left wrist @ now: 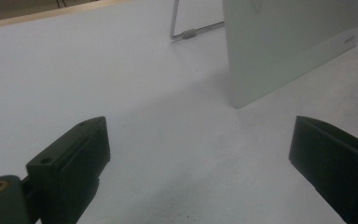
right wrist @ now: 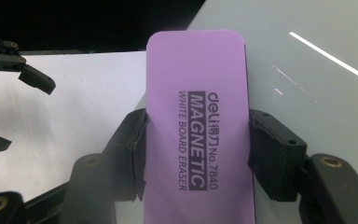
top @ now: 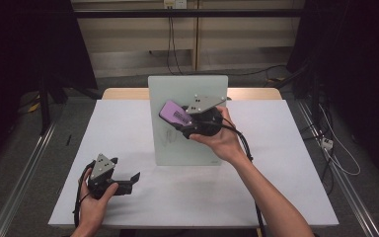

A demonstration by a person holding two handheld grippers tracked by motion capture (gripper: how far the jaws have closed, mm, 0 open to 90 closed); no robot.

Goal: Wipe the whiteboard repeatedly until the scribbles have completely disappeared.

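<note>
Your right gripper (top: pixel 178 118) is clamped on the purple eraser (top: pixel 174 113); in the right gripper view both pads press its long edges, with the printed face (right wrist: pixel 196 126) turned toward the camera. You hold the eraser up against the front of the whiteboard (top: pixel 187 143), in its upper half; faint marks show on the board below it. Whether the eraser touches the board I cannot tell. The whiteboard stands upright near the middle of the surface (top: pixel 276 182), toward the far side, propped on a wire stand (left wrist: pixel 186 33) behind it. Your left gripper (top: pixel 134 177) rests low at the near left of the surface, jaws wide apart with nothing between them, pointing right toward the board's near corner.
</note>
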